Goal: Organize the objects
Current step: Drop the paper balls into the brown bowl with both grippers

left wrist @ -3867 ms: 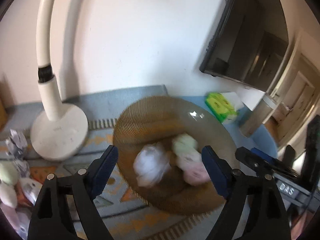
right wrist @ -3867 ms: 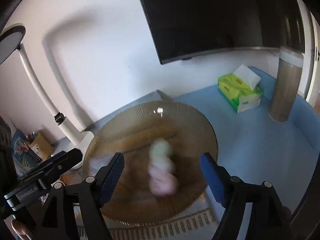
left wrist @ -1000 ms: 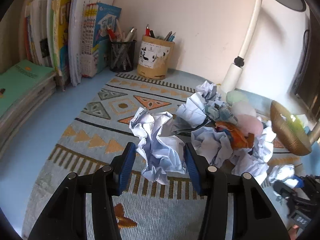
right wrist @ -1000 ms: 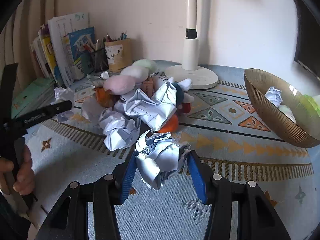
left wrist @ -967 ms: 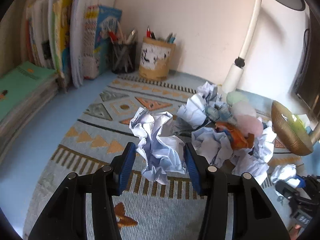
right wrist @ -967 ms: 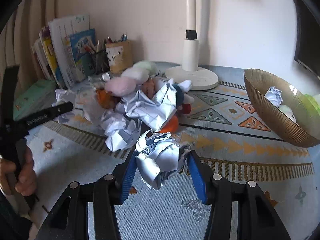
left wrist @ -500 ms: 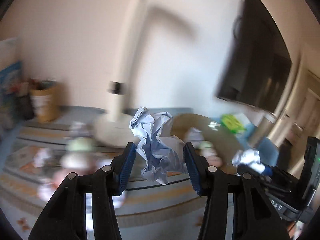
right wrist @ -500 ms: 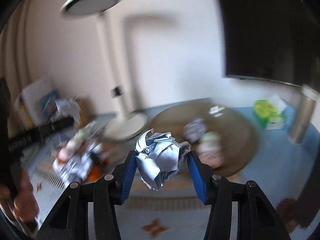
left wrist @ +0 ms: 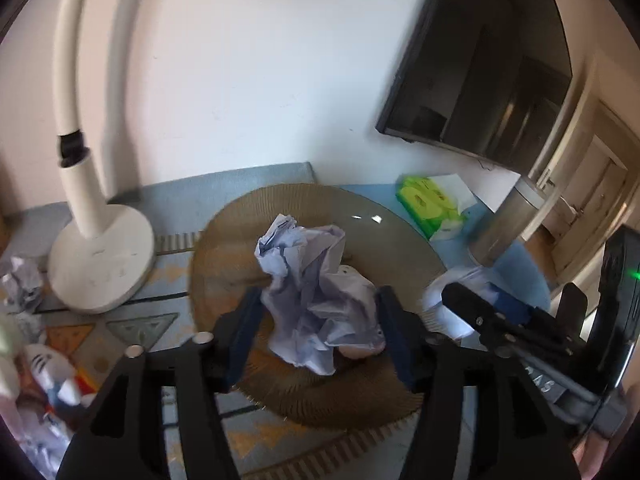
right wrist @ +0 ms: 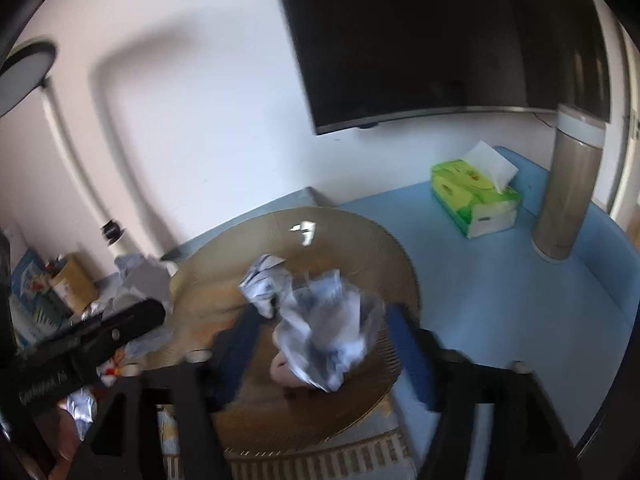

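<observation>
A second earlier both grippers had been clamped on crumpled paper over the patterned mat, beside the heap of paper and soft toys; now both hung above the ribbed brown bowl point(left wrist: 224, 248) near the table's back edge, next to the white lamp base point(left wrist: 100, 256). The left gripper point(left wrist: 318, 332) was tilted downward with its jaws opening, and its paper ball point(left wrist: 312, 292) sat loose between the blue pads, one side showing a gap, so it seemed to be dropping free. The right gripper point(right wrist: 320, 344) was angled down in the same way, its jaws also opening, and its own wad of paper point(right wrist: 324, 332) was blurred between them, apparently falling toward the bowl. Another paper ball point(right wrist: 262, 280) and something pinkish already lay inside. By my reckoning two more scraps were going in, while the rest of the pile at the mat's left end point(left wrist: 28, 360) still waited. The green tissue box point(right wrist: 476, 196) stood untouched on the blue tabletop.
</observation>
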Tool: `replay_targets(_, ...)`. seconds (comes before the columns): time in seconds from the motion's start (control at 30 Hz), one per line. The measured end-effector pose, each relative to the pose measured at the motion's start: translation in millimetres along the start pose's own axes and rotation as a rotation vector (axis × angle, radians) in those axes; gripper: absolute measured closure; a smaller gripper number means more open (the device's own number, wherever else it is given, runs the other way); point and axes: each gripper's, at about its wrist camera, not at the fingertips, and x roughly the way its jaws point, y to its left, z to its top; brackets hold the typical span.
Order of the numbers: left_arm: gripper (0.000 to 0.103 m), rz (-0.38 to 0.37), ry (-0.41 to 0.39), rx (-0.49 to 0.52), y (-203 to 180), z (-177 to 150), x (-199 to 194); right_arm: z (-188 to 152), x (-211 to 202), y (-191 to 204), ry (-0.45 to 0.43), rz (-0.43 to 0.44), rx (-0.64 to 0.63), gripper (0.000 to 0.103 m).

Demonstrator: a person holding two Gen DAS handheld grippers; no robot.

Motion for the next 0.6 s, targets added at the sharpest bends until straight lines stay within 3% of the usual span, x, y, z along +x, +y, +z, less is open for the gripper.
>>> replay_targets(0.07, 0.022, -0.004, 0.007, -0.015, 5.3, -2.1, 4.4, -0.3, -3.8, -4.9, -0.004, 0.011, 0.017, 0.033)
replay_targets(0.2, 0.022, -0.030, 0.001, -0.053, 21.8, -10.2, -8.0, -8.5, -13.7, 0.2, -0.006, 0.030, -0.004, 0.033)
replay_targets(0.33, 0.022, -0.026, -0.063, -0.098, 44.4, -28.9, -48.3, -23.6, -29.9, 24.4, -0.009, 0.105, -0.038, 0.033)
replay_targets(0.47, 0.022, 0.119, -0.167, -0.088, 52.9, -39.8, -98.5, -33.7, -37.0, 67.5, -0.013, 0.133, -0.092, 0.027)
replay_targets(0.53, 0.022, 0.124, -0.206, -0.082, 59.4, -42.3, -126.7, -39.6, -41.5, 92.4, -0.004, 0.181, -0.128, 0.027)
replay_targets(0.6, 0.013, 0.151, -0.248, -0.100, 73.3, -48.7, -155.4, -48.7, -47.4, 116.1, -0.002, 0.217, -0.160, 0.025)
